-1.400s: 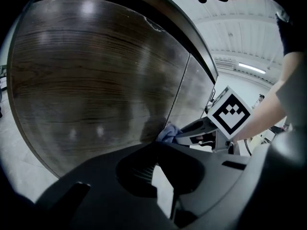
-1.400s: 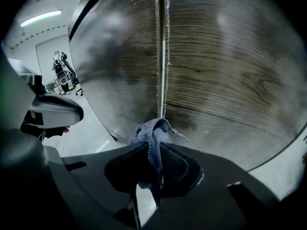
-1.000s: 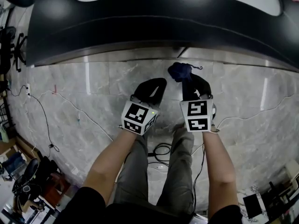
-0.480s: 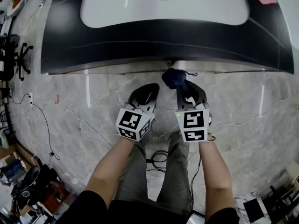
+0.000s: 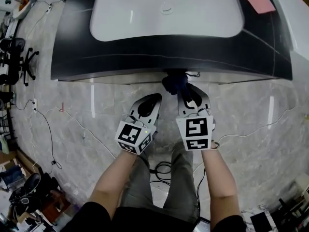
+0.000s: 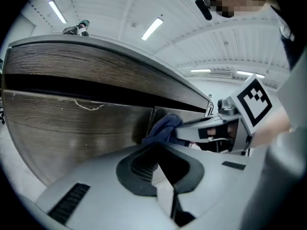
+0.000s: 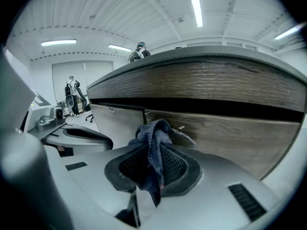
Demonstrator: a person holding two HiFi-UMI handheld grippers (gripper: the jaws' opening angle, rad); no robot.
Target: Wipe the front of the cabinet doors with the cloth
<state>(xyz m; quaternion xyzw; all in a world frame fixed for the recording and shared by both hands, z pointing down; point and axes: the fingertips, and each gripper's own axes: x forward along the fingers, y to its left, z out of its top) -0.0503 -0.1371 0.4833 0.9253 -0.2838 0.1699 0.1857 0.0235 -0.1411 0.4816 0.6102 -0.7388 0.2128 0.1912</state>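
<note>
Right gripper: the right gripper (image 5: 186, 92) is clamped on a dark blue terry cloth (image 5: 174, 83). In its own view (image 7: 149, 172) the jaws pinch the fabric mid-length, a bunch sticking out ahead and a tail hanging down behind.

Left gripper: the left gripper (image 5: 147, 103) has its jaws closed together with nothing between them (image 6: 162, 172). It hangs just beside the right one, a little lower and clear of the cabinet.

Cloth position: the bunched end (image 7: 154, 137) sits at the vertical seam between the two wood-grain cabinet doors (image 7: 232, 140), right under the overhang. From where I stand I can't say whether it presses on the wood or stops just short.

Setting: a dark glossy countertop (image 5: 145, 57) with a white oval basin (image 5: 166, 11) overhangs the doors. Below is a pale marble floor (image 5: 72, 110).

Step in hand: I'd judge this as bringing the cloth up to the door fronts, the wiping itself barely begun, if at all.

Next move: it calls for pressing the bunch flat against one door (image 6: 72, 128) and sweeping sideways along the grain, keeping the grip firm so the cloth doesn't slip.

Watch for: the jaw tips scraping the wood if the bunch folds back.
</note>
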